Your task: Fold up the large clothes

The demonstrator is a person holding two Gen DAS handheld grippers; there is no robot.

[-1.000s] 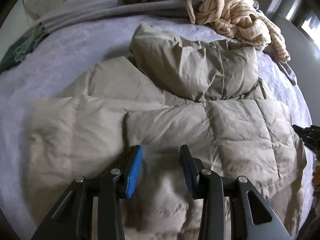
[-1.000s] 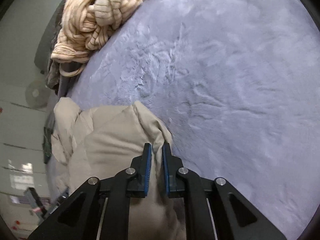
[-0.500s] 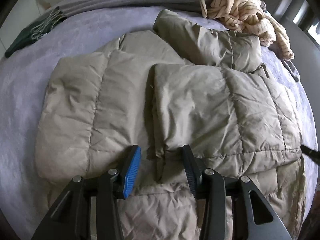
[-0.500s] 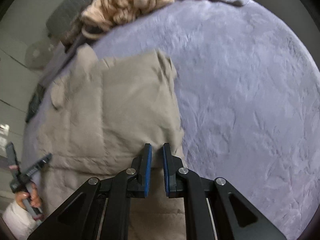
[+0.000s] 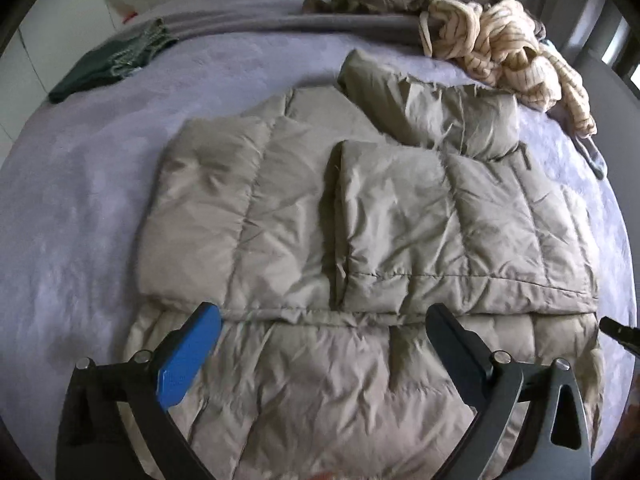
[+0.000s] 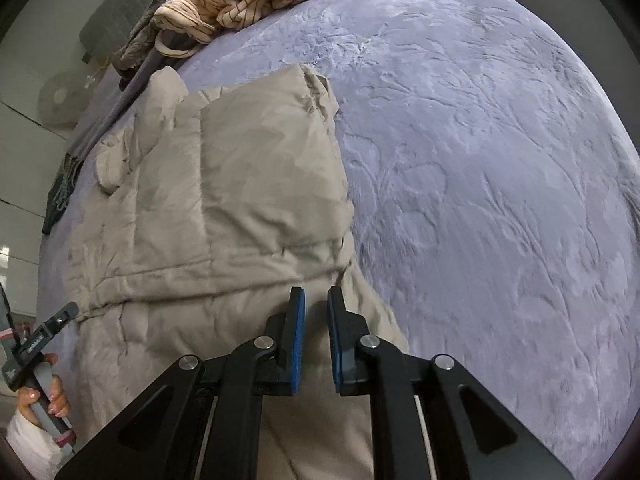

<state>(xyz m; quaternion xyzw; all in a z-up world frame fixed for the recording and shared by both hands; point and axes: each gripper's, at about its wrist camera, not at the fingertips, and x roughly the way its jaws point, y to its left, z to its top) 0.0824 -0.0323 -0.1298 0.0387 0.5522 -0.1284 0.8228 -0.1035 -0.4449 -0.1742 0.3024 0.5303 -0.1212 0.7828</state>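
below my left gripper lies the puffy beige quilted down jacket, spread on the lavender plush bedspread, one panel folded over across its middle. my left jaws are opening, spread wide above the fold's edge with nothing between them. my right gripper points down at the jacket's right-hand side, its jaws opening a little yet narrow; the fabric shows in the slim gap below the blue pads, and i cannot tell whether they touch it. beyond my left jaws, at the far edge of the bed, sits a crumpled cream knit with dark stripes, and far off to their left a dark green cloth. left of my right jaws, a hand grips the other tool's handle.
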